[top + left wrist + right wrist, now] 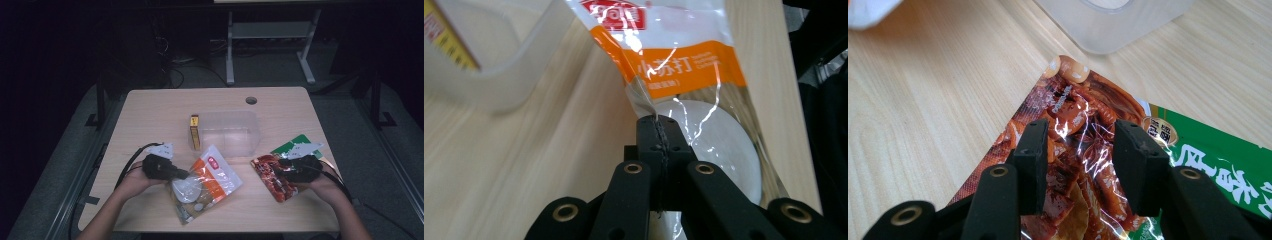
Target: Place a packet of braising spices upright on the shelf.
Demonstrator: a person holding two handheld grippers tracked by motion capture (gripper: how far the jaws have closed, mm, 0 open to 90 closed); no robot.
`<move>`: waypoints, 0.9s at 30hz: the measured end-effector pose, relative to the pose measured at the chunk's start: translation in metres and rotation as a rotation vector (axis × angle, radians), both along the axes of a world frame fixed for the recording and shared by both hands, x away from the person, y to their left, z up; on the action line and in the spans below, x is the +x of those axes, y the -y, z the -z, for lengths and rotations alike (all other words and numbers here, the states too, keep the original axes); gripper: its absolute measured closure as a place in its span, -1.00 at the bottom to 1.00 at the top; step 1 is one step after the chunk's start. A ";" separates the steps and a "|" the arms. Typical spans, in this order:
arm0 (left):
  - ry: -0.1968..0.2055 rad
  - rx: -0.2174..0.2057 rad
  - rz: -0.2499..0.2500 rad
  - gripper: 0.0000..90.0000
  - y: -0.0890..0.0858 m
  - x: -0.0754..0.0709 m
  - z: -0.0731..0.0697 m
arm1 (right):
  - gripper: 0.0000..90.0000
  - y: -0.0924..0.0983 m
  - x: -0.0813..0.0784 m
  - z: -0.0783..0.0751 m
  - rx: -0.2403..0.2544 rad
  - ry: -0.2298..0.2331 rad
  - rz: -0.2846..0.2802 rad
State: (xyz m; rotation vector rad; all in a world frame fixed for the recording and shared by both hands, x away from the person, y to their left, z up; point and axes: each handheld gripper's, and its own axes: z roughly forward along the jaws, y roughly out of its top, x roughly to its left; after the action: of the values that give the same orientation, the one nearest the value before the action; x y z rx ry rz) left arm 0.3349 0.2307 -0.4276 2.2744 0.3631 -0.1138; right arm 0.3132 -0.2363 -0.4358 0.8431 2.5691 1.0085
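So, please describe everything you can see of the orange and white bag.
The orange and white bag is a glossy, partly clear plastic packet with a red logo and an orange band of white characters. Round whitish pieces show inside. It lies tilted on the wooden table, near the clear plastic box. The left gripper is shut on its edge.
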 end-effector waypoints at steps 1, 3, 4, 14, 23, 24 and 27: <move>-0.001 -0.003 -0.004 1.00 -0.007 -0.002 -0.001 | 0.28 0.000 0.000 0.000 0.000 0.000 0.001; 0.002 -0.018 -0.026 1.00 -0.029 -0.009 -0.004 | 0.28 0.000 0.000 0.001 0.000 -0.003 0.005; 0.002 -0.018 -0.026 1.00 -0.029 -0.009 -0.004 | 0.28 0.000 0.000 0.001 0.000 -0.003 0.005; 0.011 -0.050 -0.170 1.00 -0.104 -0.014 -0.008 | 0.28 -0.002 0.002 0.003 -0.014 -0.006 -0.002; -0.017 -0.029 -0.322 0.91 -0.128 -0.005 0.010 | 0.29 -0.001 0.003 0.006 -0.030 -0.005 0.001; -0.004 -0.033 -0.333 0.74 -0.128 -0.005 0.009 | 0.30 0.000 0.003 0.006 -0.031 -0.003 0.002; 0.031 -0.069 -0.389 0.31 -0.131 -0.007 0.001 | 0.34 0.003 0.004 0.006 -0.041 0.001 0.017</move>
State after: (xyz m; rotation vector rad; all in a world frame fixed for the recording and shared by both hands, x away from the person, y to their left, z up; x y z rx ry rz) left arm 0.3281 0.3615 -0.4282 2.0937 0.7634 0.1068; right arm 0.3171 -0.2391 -0.4421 0.8526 2.5682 0.9473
